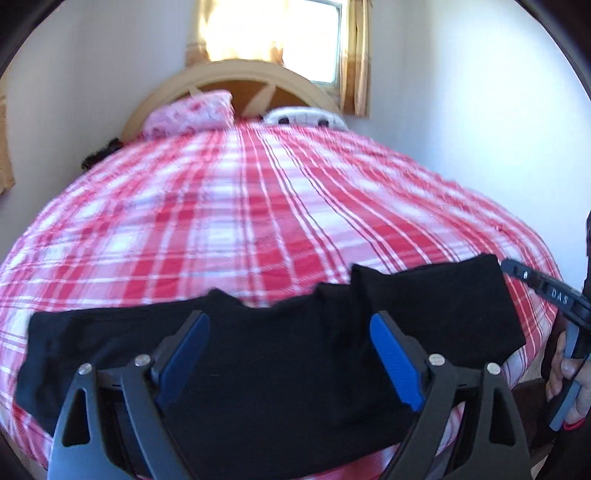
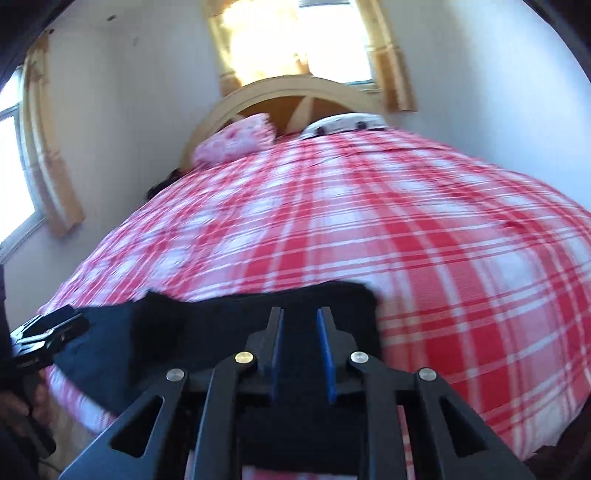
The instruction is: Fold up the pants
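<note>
While sunlight floods through the curtained window (image 1: 273, 33) at the far wall, a wide bed (image 1: 258, 206) fills most of the room, spread with a red and white checked cover. Behind it stands a pale arched headboard (image 2: 295, 92). Two pillows lie against it, a pink patterned pillow (image 1: 192, 112) on the left and a white pillow (image 1: 306, 116) on the right.

Along the near edge of the bed lie the black pants (image 1: 280, 354), spread sideways in a long dark band, partly bunched in the middle, with one end hanging slightly over the edge toward the left.

Above the middle of the pants hovers the left gripper (image 1: 291, 354), its blue-padded fingers spread wide with nothing between them. Over the right end of the pants is the right gripper (image 2: 300, 354), its fingers closer together, with a narrow gap showing between the pads and no cloth caught there. Whether either tool touches the fabric I cannot tell.
</note>
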The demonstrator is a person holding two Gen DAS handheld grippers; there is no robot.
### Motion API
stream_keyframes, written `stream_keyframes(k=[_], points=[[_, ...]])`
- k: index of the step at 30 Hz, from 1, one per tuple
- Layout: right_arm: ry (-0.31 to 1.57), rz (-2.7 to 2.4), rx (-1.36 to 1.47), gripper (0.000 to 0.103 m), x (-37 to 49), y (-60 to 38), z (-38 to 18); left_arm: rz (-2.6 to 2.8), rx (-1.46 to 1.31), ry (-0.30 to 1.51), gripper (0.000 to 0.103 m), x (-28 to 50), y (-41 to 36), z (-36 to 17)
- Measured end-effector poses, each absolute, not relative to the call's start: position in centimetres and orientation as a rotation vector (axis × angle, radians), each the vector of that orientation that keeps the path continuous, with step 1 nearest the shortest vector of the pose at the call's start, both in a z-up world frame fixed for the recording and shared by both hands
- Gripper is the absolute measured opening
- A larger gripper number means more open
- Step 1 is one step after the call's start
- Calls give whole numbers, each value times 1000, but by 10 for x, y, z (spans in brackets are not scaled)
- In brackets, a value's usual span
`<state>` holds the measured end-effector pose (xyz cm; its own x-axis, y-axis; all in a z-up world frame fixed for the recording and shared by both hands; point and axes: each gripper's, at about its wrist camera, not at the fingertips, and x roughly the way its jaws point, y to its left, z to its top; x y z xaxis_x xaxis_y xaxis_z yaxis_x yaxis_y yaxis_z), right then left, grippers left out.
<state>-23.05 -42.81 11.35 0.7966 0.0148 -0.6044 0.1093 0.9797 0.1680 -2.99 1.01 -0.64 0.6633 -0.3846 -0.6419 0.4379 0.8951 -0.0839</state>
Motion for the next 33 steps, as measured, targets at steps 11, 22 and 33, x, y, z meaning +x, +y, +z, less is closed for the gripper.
stream_keyframes(k=[11, 22, 33], points=[[730, -147, 14, 22, -181, -430, 82, -414, 90, 876, 89, -45, -17, -52], [759, -91, -120, 23, -164, -418, 86, -382, 142, 865, 88, -53, -9, -44], [784, -211, -300, 24, -151, -387, 84, -321, 119, 838, 88, -45, 13, -38]])
